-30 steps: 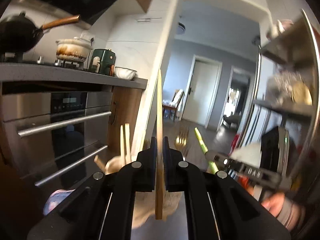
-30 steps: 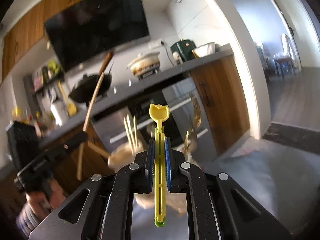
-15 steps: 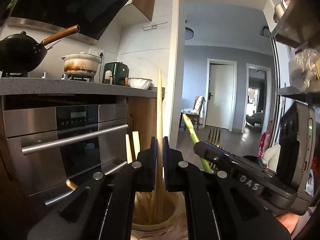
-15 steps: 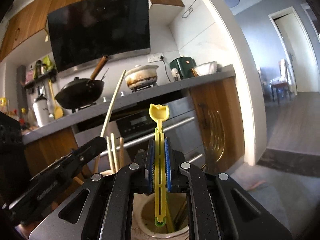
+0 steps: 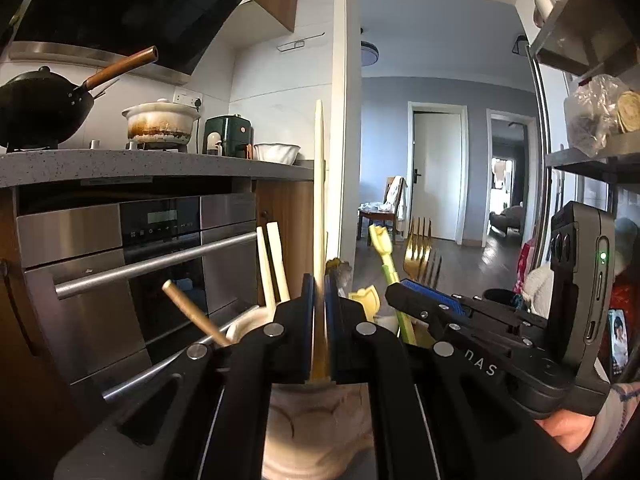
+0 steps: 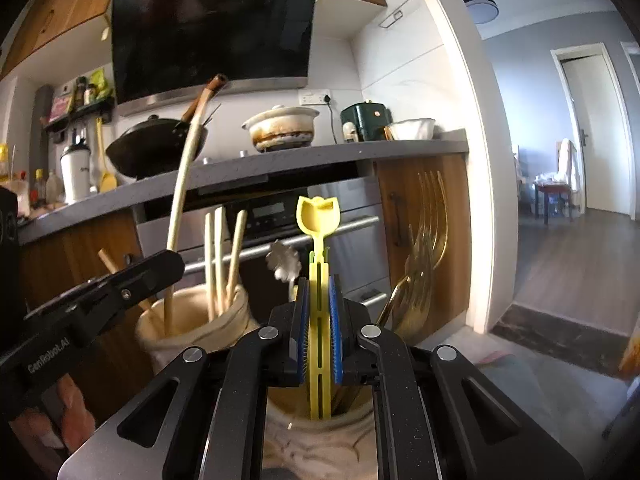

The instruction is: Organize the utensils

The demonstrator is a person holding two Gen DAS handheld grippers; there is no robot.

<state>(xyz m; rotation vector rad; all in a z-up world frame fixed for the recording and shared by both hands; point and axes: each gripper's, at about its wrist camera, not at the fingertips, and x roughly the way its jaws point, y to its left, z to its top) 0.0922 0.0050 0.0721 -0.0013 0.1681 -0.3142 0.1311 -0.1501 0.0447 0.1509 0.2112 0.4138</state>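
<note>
My left gripper (image 5: 319, 300) is shut on a long pale wooden stick (image 5: 318, 184), upright, its lower end inside a cream ceramic holder (image 5: 316, 428) just below. My right gripper (image 6: 319, 304) is shut on a yellow plastic utensil (image 6: 318, 220) whose lower end is in a second cream holder (image 6: 320, 440). The left holder (image 6: 196, 328) holds several chopsticks (image 6: 218, 256). Gold forks (image 6: 428, 240) stand beside the right holder. The right gripper (image 5: 416, 300) with the yellow utensil (image 5: 384, 248) shows in the left wrist view; the left gripper (image 6: 160, 268) with the stick (image 6: 182, 184) shows in the right wrist view.
A steel oven (image 5: 132, 264) stands under a grey counter (image 5: 120, 164) with a black wok (image 5: 40, 108), a white pot (image 5: 160, 124) and a green appliance (image 5: 228, 136). A metal shelf rack (image 5: 592, 152) is on the right. A doorway (image 6: 560, 160) opens to a wooden floor.
Both grippers have lowered toward the holders. The stick and the yellow utensil now reach down into the pots. The view has steadied.
</note>
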